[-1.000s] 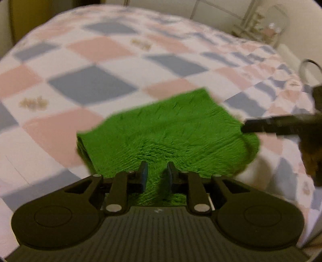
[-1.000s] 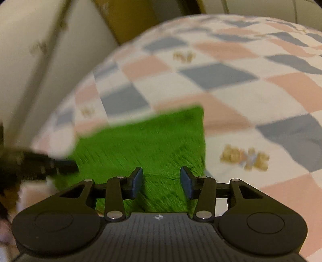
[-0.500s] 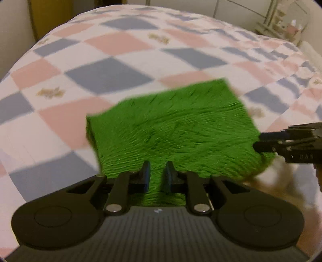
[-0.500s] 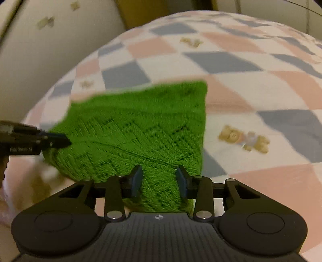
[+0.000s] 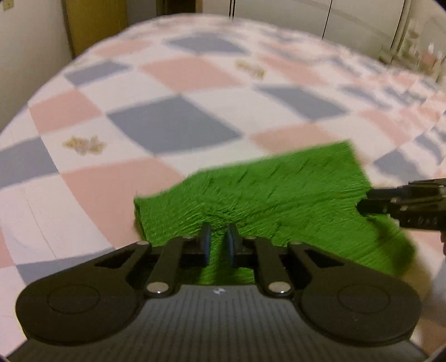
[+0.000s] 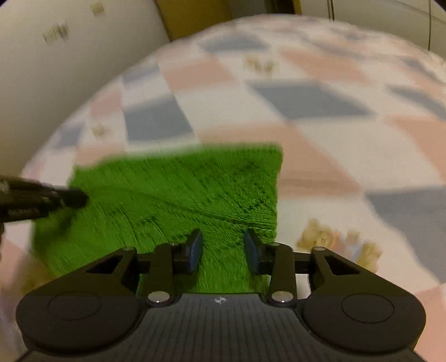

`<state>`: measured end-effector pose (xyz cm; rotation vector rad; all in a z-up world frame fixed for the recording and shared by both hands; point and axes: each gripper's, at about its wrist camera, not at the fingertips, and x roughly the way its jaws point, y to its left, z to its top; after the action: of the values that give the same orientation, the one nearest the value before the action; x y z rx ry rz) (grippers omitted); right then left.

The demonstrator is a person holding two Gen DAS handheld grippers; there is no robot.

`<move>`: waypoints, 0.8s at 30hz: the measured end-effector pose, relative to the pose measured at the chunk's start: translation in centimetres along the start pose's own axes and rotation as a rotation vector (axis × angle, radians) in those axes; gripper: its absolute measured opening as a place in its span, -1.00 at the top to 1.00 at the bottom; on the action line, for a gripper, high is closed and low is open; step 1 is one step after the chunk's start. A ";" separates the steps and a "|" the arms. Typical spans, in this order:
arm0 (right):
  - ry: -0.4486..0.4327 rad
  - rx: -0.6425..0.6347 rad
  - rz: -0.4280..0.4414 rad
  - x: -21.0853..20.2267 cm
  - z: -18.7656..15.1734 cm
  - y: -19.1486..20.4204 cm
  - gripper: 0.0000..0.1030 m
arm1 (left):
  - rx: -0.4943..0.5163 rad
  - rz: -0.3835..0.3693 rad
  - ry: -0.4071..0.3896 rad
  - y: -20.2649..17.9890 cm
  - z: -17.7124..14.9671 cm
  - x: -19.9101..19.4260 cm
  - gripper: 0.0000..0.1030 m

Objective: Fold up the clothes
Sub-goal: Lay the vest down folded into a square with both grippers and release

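Observation:
A folded green knit garment (image 5: 292, 195) lies across the checked quilt, its near edge at both grippers. My left gripper (image 5: 218, 242) is shut on that edge near the garment's left corner, and the knit puckers around its fingertips. The right gripper's tip (image 5: 362, 206) shows at the garment's right side. In the right wrist view the green knit garment (image 6: 181, 195) fills the lower middle. My right gripper (image 6: 223, 245) is shut on the thick near edge by its right corner, jaws held apart by the fabric. The left gripper (image 6: 80, 197) reaches in from the left.
The bed's pink, grey and white checked quilt (image 5: 167, 125) stretches far beyond the garment. A pale wall (image 6: 69, 69) runs along the bed's left side, with a yellow-brown door (image 5: 94, 25) behind. A shelf with small items (image 5: 418, 55) stands at the far right.
Both grippers' jaws have narrowed on the knit's near edge. The garment has shifted over the quilt together with the grippers, and both views are motion-blurred.

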<state>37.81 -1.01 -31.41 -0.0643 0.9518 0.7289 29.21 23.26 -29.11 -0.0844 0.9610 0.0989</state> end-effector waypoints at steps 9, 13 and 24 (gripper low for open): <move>-0.004 0.058 0.032 -4.0 -1.5 0.7 0.28 | -0.023 -0.031 -0.002 -0.9 -2.0 -5.9 0.78; 0.057 0.058 0.039 -3.6 -2.7 1.1 0.30 | -0.037 0.005 0.053 -1.7 -3.8 -4.2 0.77; 0.044 0.113 0.067 -10.9 -1.5 2.4 0.29 | -0.168 0.133 0.114 -4.9 -3.2 -12.2 0.77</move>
<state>31.38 -5.59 -23.43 0.0512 1.0399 0.7366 20.31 17.46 -20.77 -0.1824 1.0712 0.3003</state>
